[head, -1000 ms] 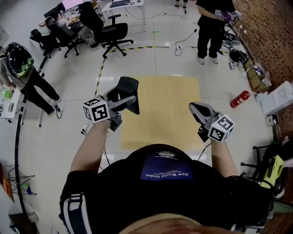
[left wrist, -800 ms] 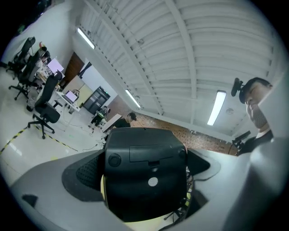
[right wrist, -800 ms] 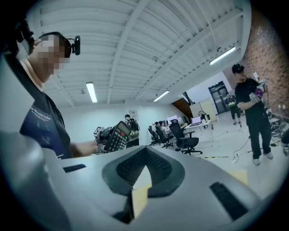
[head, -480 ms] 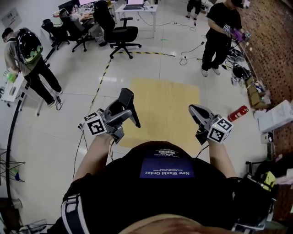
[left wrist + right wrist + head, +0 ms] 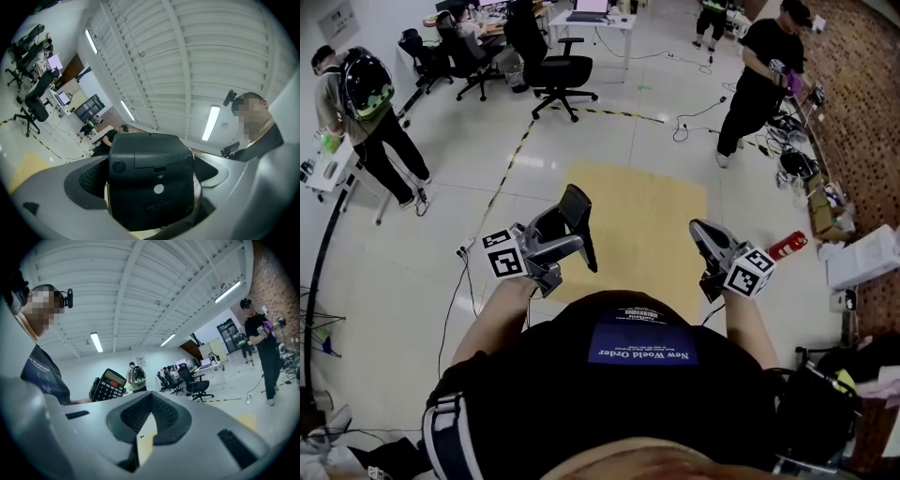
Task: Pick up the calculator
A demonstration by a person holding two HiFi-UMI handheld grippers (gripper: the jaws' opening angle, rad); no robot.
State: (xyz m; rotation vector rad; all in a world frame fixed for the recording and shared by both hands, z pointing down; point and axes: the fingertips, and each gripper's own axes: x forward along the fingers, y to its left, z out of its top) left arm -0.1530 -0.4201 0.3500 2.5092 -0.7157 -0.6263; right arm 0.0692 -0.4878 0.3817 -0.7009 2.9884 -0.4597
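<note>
Left gripper [image 5: 570,234]: jaws closed onto the black plastic desk calculator [image 5: 152,180]. The calculator fills the gap between the two jaws, with its back (battery door, one round screw) turned toward the gripper's camera. In the head view, the upper end of the calculator [image 5: 577,208] stands out past the jaw tips, tilted up and away from the person. It is held in the air, touching nothing but the jaws.

Right gripper [image 5: 706,239]: jaws together, nothing between them. Its camera sees the calculator's key face [image 5: 108,384] off to the left of its own jaws, well apart.

Below and ahead of both sets of jaws lie a tan square floor mat [image 5: 652,211] and a white tiled floor [image 5: 422,272].

Task status, as a judgement: the pick looks done and the calculator is carried.

Risks from here:
- Slip. The case looks like smooth hard plastic, clamped on its two side edges only. Any easing of the left jaws would probably let it slide out toward the tips.
- Pivot. Much of the body sits beyond the tips, so a quick wrist turn could swing it within the grip.
- Drop. Nothing supports it from beneath, so a fall would likely end on the mat or tiles and could crack the case.
- The right gripper is too far off to catch it.
</note>
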